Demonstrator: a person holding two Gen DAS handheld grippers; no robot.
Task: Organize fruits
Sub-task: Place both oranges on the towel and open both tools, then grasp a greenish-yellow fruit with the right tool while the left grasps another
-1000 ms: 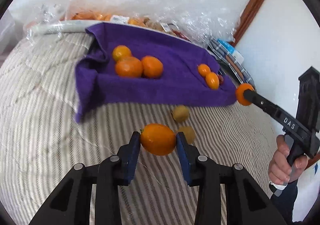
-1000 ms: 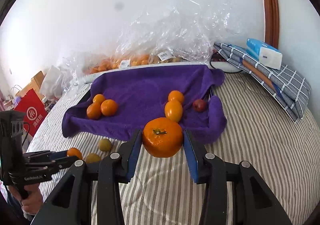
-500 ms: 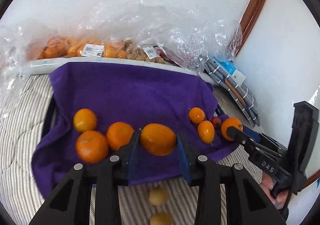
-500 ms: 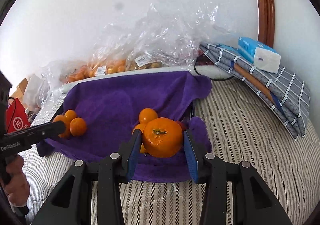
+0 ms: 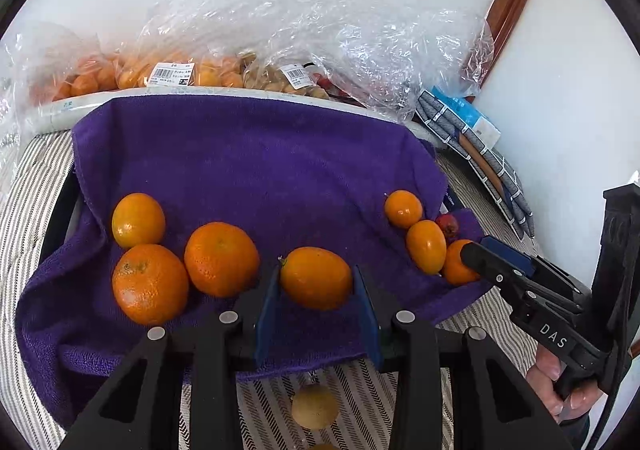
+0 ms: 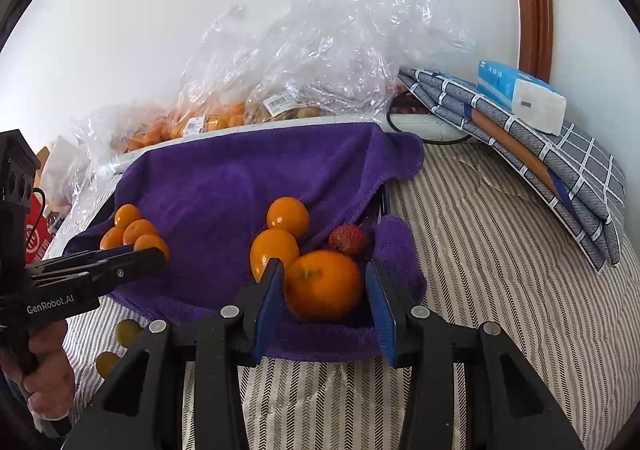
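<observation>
Fruit lies gathered on a purple towel spread over a striped bed, and the towel serves as the landmark for all else. The left tool is clamped on an oval orange fruit, both blue pads pressing its sides, above the towel's near edge. Just left of that fruit, on the towel, sit two large mandarins touching each other, with a smaller orange fruit behind them.

The right tool hangs over the towel's right near corner with a round mandarin between its pads; the left pad touches the fruit, while a slim gap shows at the right pad, so a firm grip cannot be confirmed. Just behind this mandarin on the towel lie two small orange fruits, one behind the other, and a red fruit beside them.

Off the towel's near edge, on the bed, rests a yellowish-green fruit. Beyond the towel's far edge stand clear plastic bags of fruit against the wall. To the towel's right lies a folded checked cloth carrying a blue tissue pack.
</observation>
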